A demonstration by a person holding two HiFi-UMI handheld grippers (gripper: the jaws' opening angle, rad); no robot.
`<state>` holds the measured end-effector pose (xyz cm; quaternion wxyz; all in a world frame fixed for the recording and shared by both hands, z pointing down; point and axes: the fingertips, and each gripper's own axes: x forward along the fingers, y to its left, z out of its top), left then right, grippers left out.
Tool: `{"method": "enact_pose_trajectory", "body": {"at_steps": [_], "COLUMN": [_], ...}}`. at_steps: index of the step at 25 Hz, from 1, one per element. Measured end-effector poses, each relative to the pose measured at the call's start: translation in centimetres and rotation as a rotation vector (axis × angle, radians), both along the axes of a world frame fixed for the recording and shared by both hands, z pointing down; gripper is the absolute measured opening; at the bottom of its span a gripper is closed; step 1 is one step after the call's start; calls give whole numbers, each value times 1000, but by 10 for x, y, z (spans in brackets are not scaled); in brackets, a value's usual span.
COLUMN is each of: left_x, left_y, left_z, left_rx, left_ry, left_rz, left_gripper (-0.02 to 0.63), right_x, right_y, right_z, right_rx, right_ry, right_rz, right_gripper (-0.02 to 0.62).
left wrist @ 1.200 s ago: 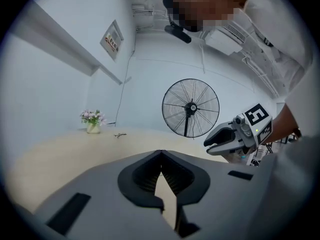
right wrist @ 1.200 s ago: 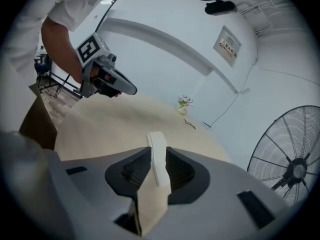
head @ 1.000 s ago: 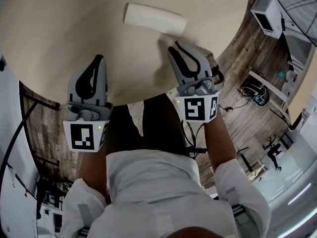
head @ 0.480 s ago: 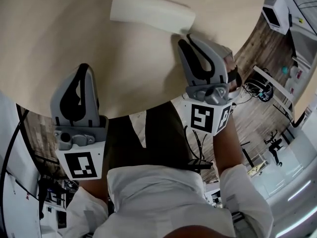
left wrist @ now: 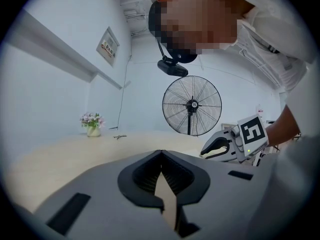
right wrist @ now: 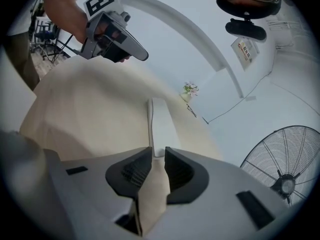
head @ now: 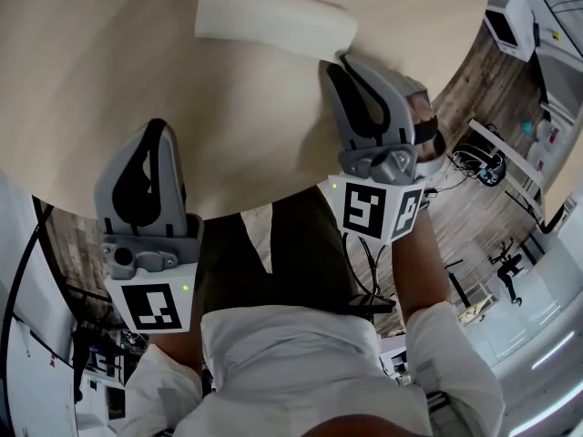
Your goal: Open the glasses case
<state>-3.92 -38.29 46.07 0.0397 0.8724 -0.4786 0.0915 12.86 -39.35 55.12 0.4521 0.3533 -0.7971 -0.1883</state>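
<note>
The white glasses case (head: 273,21) lies shut on the round beige table (head: 82,62), at the far side. My right gripper (head: 341,62) points at the case's right end, its tips just short of it. In the right gripper view the case (right wrist: 159,121) lies lengthwise straight ahead of the right gripper (right wrist: 158,151), whose jaws stand a narrow gap apart with nothing between them. My left gripper (head: 157,127) hovers over the table's near edge, well left of the case, jaws together and empty. It also shows in the right gripper view, as the left gripper (right wrist: 141,57).
The table's near edge curves just in front of the person's lap. A standing fan (left wrist: 191,105) and a small vase of flowers (left wrist: 91,120) are at the far side. Wood floor with cables and equipment (head: 474,167) lies to the right.
Both grippers have come forward over the table. The right one has closed in on the case's right end; in the last half second it barely shifted.
</note>
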Motion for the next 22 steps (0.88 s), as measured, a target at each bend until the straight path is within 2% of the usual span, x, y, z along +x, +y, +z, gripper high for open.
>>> {"method": "enact_pose_trajectory", "body": {"at_steps": [9,22], "left_x": [-3,-7], "left_y": [-3,-4], "left_z": [2,-2], "left_rx": [-4,0], "left_ry": [13,11], "left_rz": [8,14], "left_gripper": [14,14], "right_x": [-1,-3], "right_y": [0,0], "right_z": [-1,-5], "right_rx": [-11,-35], "right_ry": [-23,-56], "right_rz": [5,14], "right_gripper": [54,43]}}
